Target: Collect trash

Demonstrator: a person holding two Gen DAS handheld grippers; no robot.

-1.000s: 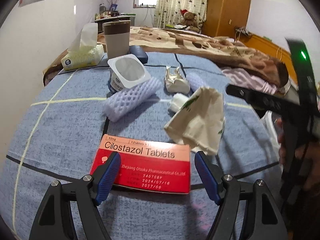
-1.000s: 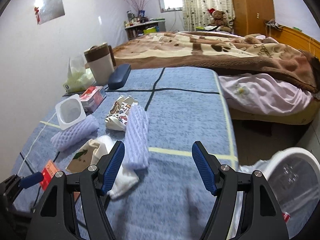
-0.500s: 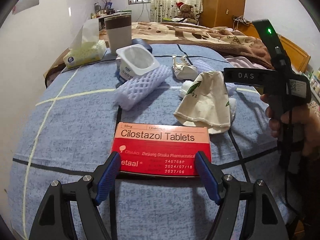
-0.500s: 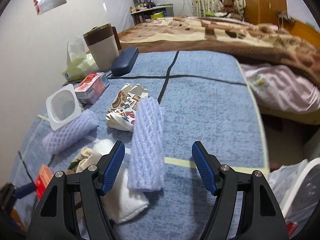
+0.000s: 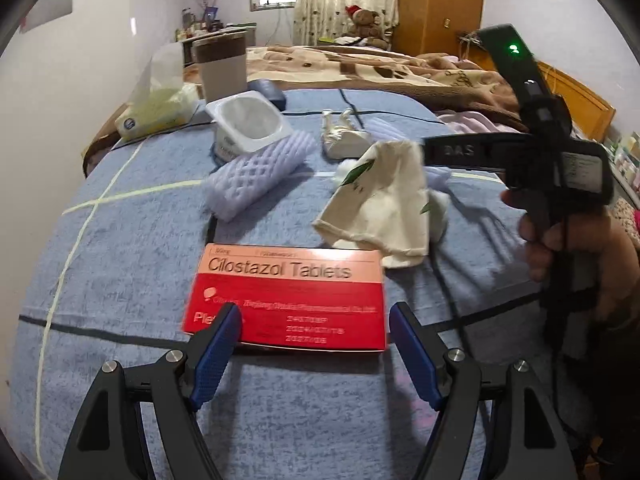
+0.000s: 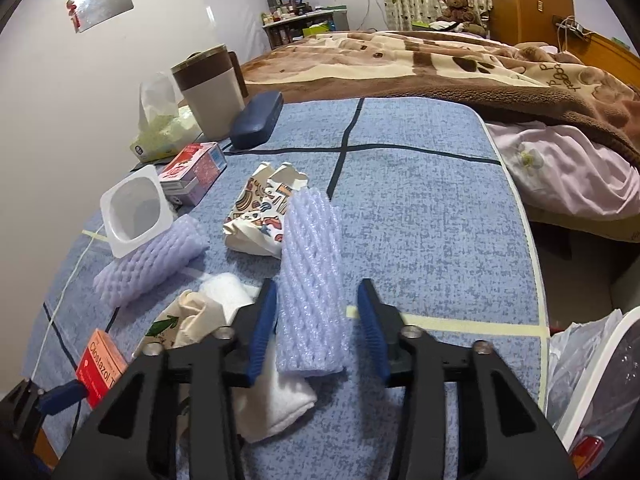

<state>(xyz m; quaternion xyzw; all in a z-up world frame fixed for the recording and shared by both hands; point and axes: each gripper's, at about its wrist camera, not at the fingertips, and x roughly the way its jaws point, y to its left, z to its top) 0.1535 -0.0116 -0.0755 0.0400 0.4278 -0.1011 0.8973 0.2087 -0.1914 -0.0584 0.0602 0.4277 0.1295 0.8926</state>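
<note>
Right gripper [image 6: 316,330] fingers, wide earlier, closing around foam net sleeve [image 6: 310,280]; left gripper [image 5: 312,344] fingers open, straddling tablet box [image 5: 288,296].

Small print on tablet box [image 5: 288,304] ahead of left claw blurred, unreadable. Bin [image 6: 600,392] right of right claw cut by frame edge.

At the bench's far left corner stand a tissue pack [image 6: 160,136] and, just beside it, a brown-and-cream lidded mug [image 6: 212,92]. A dark blue case [image 6: 256,120] lies next to the mug. Past the far edge, a brown blanket [image 6: 440,64] covers the bed, with a teddy bear [image 6: 456,4] beyond.
</note>
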